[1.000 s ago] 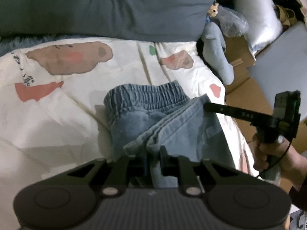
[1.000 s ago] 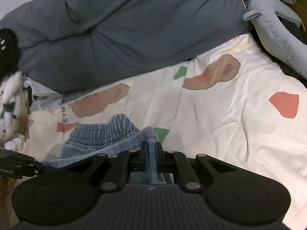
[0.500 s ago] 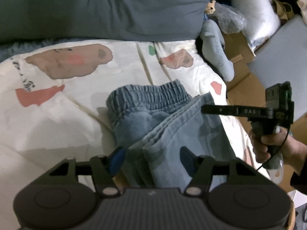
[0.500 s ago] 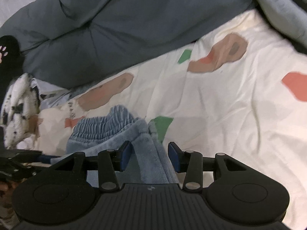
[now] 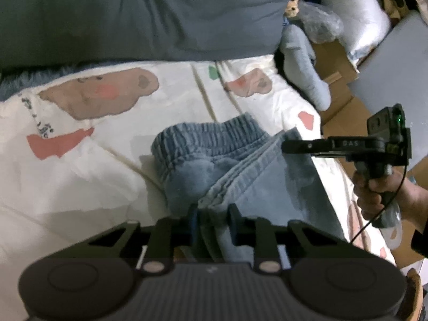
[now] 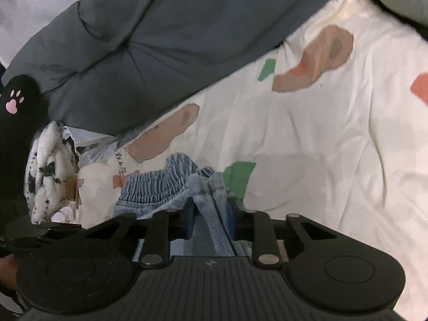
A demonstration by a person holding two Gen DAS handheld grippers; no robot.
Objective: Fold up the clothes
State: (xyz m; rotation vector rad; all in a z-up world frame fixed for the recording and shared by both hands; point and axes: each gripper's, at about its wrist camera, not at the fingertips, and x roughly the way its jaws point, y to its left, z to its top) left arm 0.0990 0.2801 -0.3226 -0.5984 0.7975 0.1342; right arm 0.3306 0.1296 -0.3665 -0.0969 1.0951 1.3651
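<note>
Jeans partly folded on bed, both grippers re-gripping the near edge

Jeans (image 5: 214,165) are lying bunched on the bed sheet (image 5: 80,176), a white sheet with bear and colour-patch prints, below the dark grey duvet (image 5: 139,13). Elastic waistband (image 5: 203,136) is facing away toward the duvet, and the leg fabric is already doubled back over it, so at least one fold is looking done. Stacked hem edges are showing as several layers running toward the left gripper (image 5: 212,220).

Left gripper is sitting at the near end of the bundle; its jaws are closing with the layered denim edge between them, a gap still showing beside the cloth, so I'm not calling it a firm pinch yet. Right gripper (image 6: 211,222) is doing the same at the other near corner: jaws closing, a ridge of denim (image 6: 208,200) standing up between them, pads not clearly pressing. In the left wrist view the right gripper (image 5: 287,145) is reaching in from the side, held by a hand (image 5: 374,192), tips at the bundle's far right edge.

Judgement: roughly mid-task. Legs appear folded up once; bundle is still lumpy and uneven, waistband sticking out. Probably left: one more fold or a tidy-up and smoothing flat. Other clothes to fold, cannot tell; a fluffy black-and-white item (image 6: 48,171) is lying at the bed edge, and a grey plush toy (image 5: 302,61) is sitting beside the bed.
</note>
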